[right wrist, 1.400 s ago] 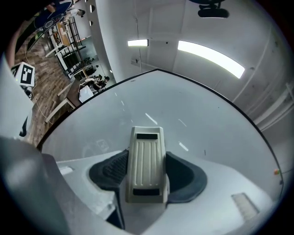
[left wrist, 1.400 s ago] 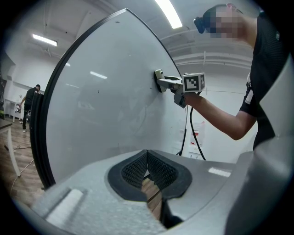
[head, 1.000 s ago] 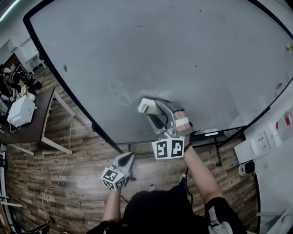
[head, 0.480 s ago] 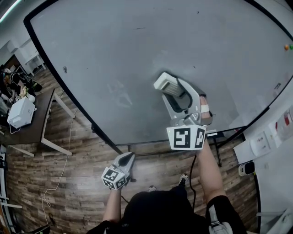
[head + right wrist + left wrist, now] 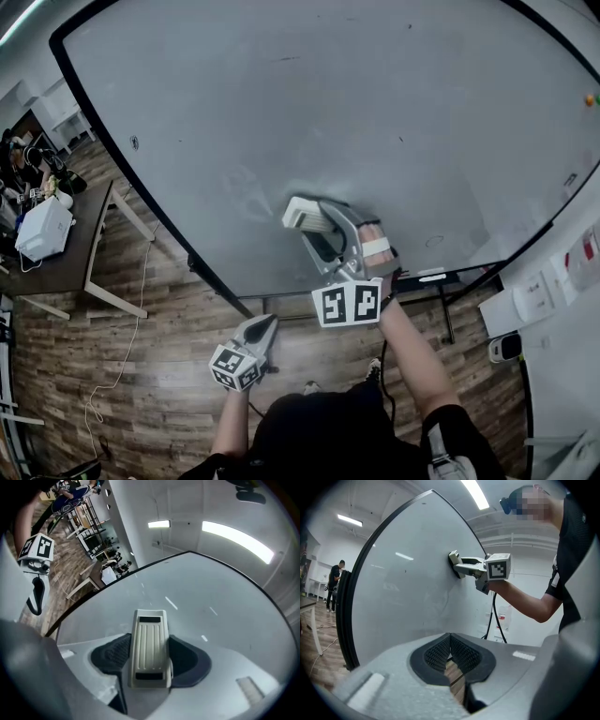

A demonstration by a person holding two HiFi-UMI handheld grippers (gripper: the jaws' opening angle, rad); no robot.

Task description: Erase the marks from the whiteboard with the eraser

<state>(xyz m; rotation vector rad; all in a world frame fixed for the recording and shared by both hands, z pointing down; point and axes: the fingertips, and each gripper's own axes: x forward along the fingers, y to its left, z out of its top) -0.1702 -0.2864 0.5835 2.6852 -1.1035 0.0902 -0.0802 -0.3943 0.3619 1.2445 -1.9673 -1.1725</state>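
Observation:
A pale ribbed eraser (image 5: 302, 214) is pressed flat on the whiteboard (image 5: 281, 103), low and near its middle. My right gripper (image 5: 313, 223) is shut on the eraser (image 5: 150, 648), which fills the space between its dark pads. Faint smeared marks (image 5: 246, 194) lie on the board just left of the eraser. My left gripper (image 5: 261, 328) hangs below the board's lower edge, well clear of it, with its jaws shut and nothing between them (image 5: 450, 654). The left gripper view shows the eraser (image 5: 454, 564) against the board from the side.
A dark desk (image 5: 66, 267) carrying a white device (image 5: 42, 230) stands at the left, with people beyond it. A pen tray (image 5: 433, 275) runs under the board's lower right edge. Wall sockets (image 5: 530, 291) sit at the right. A cable (image 5: 127, 347) trails over the wood floor.
Half a second ago the right gripper held the eraser higher and further right; it has swept back down-left to where it was a second ago. The left gripper has hardly moved.

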